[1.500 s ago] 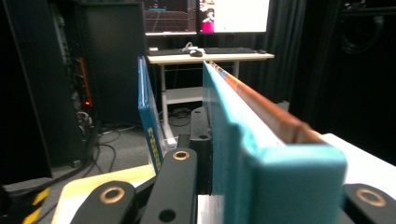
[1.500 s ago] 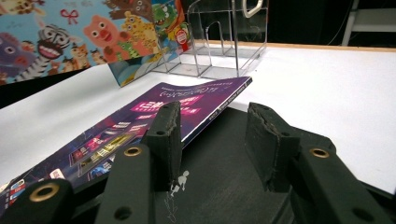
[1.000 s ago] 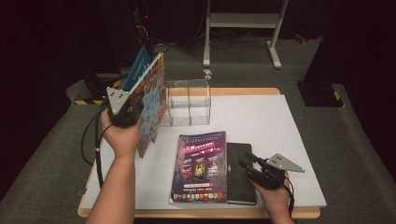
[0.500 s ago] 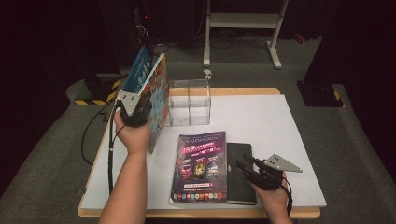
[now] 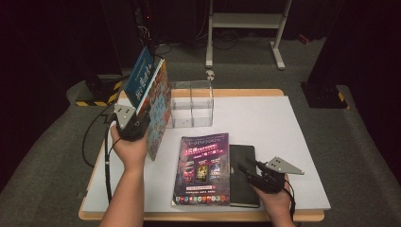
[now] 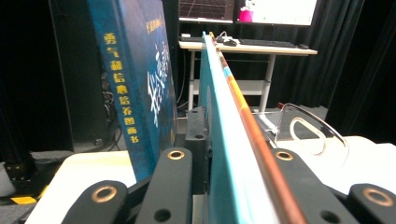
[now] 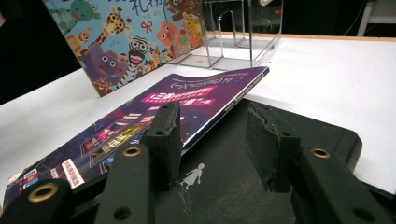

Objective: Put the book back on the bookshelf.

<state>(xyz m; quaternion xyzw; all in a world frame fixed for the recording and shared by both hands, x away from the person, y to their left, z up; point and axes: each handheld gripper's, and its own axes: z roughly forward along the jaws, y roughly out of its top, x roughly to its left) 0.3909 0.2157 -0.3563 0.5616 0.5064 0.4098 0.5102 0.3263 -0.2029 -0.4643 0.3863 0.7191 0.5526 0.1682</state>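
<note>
The picture book [image 5: 158, 111], with a blue book [image 5: 140, 75] against it, stood on edge near the left border of the table [image 5: 283, 142] in the high view, clamped by the left claw [image 5: 135, 124], probably to go into the clear holder [image 5: 191, 104] just beside them. In the left gripper view that claw's jaws, lately easing apart a little, pressed both books upright. In the right gripper view the right claw [image 7: 212, 140] sat half open, gripping nothing, over the black notebook [image 7: 303, 130] beside the purple magazine [image 7: 187, 100], seemingly steadying it.
</note>
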